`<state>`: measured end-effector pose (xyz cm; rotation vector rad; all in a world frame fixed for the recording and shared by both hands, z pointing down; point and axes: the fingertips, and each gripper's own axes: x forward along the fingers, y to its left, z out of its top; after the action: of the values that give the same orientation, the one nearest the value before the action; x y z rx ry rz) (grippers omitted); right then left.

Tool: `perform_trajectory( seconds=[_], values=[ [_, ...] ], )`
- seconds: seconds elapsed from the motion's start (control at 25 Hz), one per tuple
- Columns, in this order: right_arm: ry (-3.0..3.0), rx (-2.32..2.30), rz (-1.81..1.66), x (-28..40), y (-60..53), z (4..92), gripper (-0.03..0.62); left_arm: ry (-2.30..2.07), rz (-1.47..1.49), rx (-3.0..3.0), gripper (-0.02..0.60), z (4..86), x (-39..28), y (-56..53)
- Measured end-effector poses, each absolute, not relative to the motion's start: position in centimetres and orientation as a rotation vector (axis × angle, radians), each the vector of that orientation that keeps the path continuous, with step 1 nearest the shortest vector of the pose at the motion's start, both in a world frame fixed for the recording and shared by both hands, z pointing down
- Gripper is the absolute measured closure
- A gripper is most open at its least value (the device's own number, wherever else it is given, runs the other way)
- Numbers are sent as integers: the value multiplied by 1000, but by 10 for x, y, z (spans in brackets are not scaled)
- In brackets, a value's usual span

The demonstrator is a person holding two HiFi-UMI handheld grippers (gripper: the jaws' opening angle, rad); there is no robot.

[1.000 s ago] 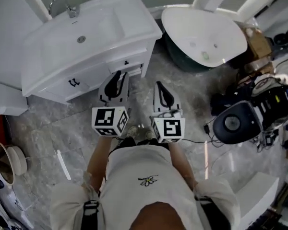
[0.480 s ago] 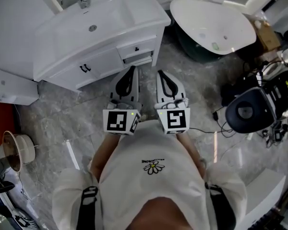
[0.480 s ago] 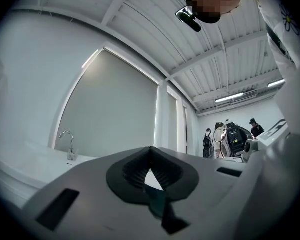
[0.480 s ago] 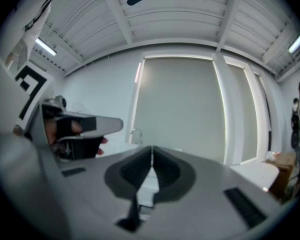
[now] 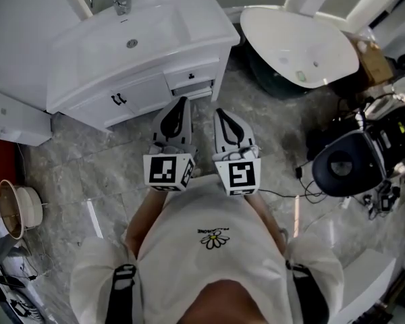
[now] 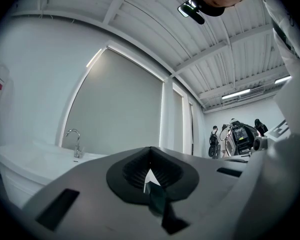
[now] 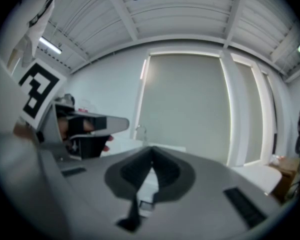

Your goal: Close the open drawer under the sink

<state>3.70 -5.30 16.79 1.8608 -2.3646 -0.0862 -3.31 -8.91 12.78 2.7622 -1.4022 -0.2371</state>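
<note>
Drawer [image 5: 194, 90]: sat low in the cabinet's right section beneath the sink [image 5: 88, 52], front running crosswise, just ahead of both tips. Left gripper [image 5: 181, 102] appeared nearer, jaws pressed together, empty; right gripper [image 5: 220, 113] likewise.

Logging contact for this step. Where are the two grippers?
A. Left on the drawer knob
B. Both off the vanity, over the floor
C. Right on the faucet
B: the head view shows the left gripper and right gripper side by side above the marble floor, short of the white vanity.
</note>
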Motion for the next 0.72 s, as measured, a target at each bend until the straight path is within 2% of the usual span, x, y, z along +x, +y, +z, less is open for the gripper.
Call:
perform_trajectory(
  seconds=[0.72],
  values=[
    [-2364,1836,-51,42,-52,181,565,-1467,-130,2696,560,151,-39,-93]
  ],
)
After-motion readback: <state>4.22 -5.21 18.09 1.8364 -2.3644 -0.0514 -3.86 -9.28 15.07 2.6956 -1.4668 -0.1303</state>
